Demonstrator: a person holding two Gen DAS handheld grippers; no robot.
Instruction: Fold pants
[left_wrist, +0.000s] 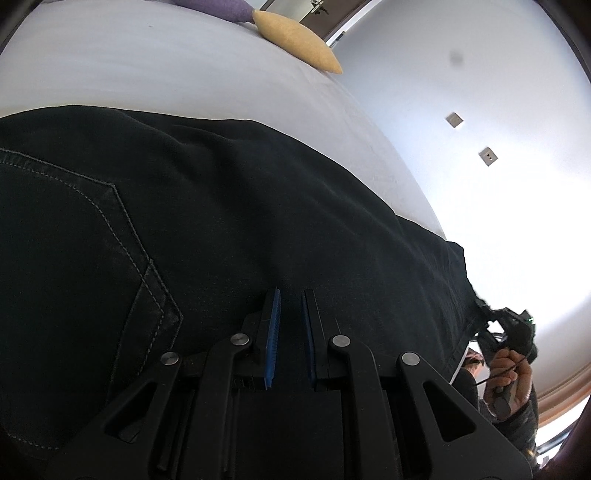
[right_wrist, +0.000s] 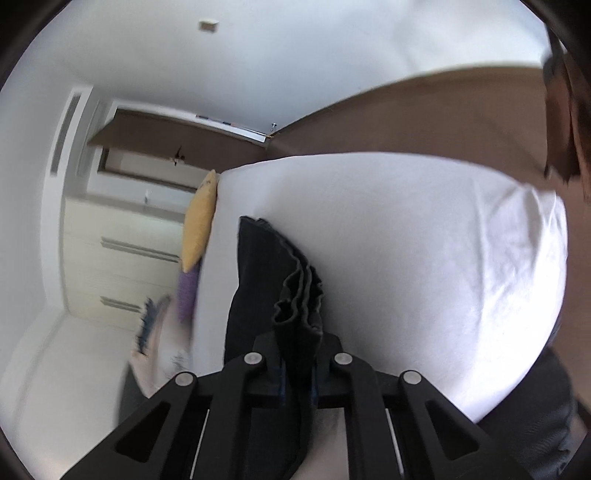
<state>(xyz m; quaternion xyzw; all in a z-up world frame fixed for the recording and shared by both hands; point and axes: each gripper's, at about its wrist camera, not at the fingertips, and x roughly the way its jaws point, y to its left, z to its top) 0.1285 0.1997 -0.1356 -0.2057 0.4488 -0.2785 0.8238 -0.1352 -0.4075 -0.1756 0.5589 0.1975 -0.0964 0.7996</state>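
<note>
Black pants (left_wrist: 221, 221) lie across the white bed (left_wrist: 147, 66), a stitched back pocket (left_wrist: 74, 236) at the left. My left gripper (left_wrist: 291, 293) sits low on the seat area, its blue pads nearly together with dark cloth in the narrow gap. Far right, a hand (left_wrist: 509, 373) holds my right gripper (left_wrist: 506, 325) at the leg ends. In the right wrist view, my right gripper (right_wrist: 299, 339) is shut on the bunched hems (right_wrist: 299, 295), and the pants (right_wrist: 258, 266) stretch away over the bed (right_wrist: 424, 240).
A yellow pillow (left_wrist: 295, 37) and a purple pillow (left_wrist: 218, 7) lie at the bed's far edge. The right wrist view shows the yellow pillow (right_wrist: 199, 229), white drawers (right_wrist: 122, 258) beyond the bed, and the person's dark clothing (right_wrist: 535, 424) at the right.
</note>
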